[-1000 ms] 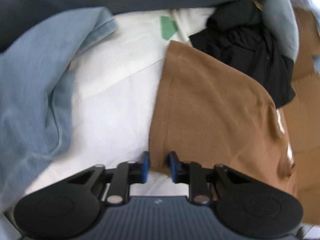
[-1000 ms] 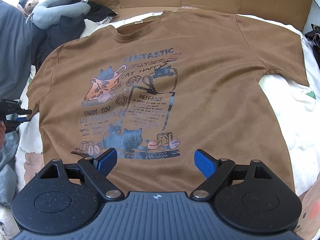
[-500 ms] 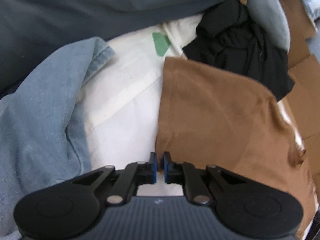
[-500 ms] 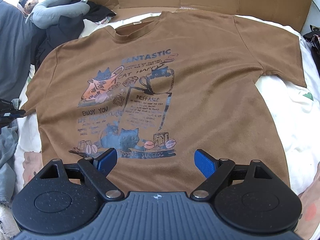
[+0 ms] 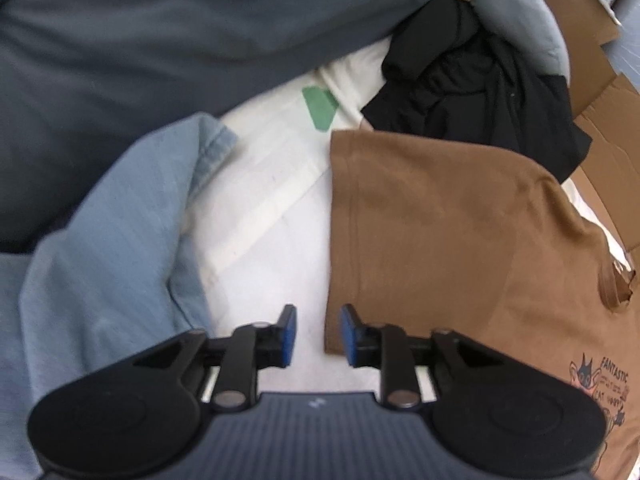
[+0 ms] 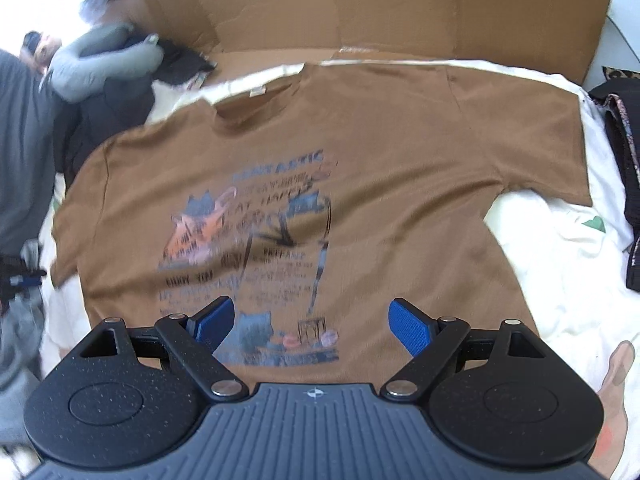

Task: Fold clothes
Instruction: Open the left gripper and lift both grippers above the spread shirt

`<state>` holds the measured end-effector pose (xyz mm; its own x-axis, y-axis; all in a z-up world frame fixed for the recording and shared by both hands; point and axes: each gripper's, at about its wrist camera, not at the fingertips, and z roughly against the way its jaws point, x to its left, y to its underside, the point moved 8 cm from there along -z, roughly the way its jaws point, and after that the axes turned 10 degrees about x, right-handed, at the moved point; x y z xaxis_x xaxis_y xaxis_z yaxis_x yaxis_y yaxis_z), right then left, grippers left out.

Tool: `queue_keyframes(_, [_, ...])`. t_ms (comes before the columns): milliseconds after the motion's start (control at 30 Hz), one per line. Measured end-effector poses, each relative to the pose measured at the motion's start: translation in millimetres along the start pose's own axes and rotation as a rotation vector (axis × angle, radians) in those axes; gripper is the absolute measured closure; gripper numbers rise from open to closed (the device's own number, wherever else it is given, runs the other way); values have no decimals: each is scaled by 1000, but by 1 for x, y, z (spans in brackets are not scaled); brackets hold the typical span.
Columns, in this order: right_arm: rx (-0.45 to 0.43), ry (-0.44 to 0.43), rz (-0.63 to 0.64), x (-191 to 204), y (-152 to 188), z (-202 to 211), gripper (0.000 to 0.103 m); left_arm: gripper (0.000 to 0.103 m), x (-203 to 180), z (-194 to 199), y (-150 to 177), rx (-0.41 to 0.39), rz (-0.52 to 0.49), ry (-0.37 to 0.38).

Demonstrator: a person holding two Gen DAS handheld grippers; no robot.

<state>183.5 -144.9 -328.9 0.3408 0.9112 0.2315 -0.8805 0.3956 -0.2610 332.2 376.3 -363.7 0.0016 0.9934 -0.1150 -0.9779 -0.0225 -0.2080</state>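
A brown T-shirt with a cat print lies flat, face up, on a white sheet. My right gripper hovers open and wide above the shirt's lower print, with nothing between its fingers. In the left wrist view the shirt's sleeve lies flat on the sheet. My left gripper hangs just above the sleeve's lower corner and its jaws are opening. The sleeve's edge shows in the gap near the right pad, but the pads do not press on it. The left gripper also shows at the far left of the right wrist view.
A light blue denim garment lies left of the sleeve, under a dark grey-blue cloth. A black garment and a grey neck pillow sit beyond the sleeve. Cardboard lines the far side. Dark clothes lie at the right.
The left gripper closed on the sleeve's edge, then opened and lifted away, leaving the sleeve flat. The right gripper stayed open and rose a little; its view now blurs.
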Motion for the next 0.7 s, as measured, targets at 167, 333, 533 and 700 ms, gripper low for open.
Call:
queue_keyframes(167, [-12,45,45,-3,-24,31,14,54,-16,23,2,-34,-55,31])
queue_keyframes(333, [-35,54,77,-11,-61,74,14,53,-33,40,22,-27,-126,22])
queue_keyframes(533, [-101,37,88,-27,-100,138,14,51,-51,71,56,3,-182,26])
queue_keyframes(700, [-145,-7,80,-45,-126,194,14,43,-76,110,75,1,-246,30])
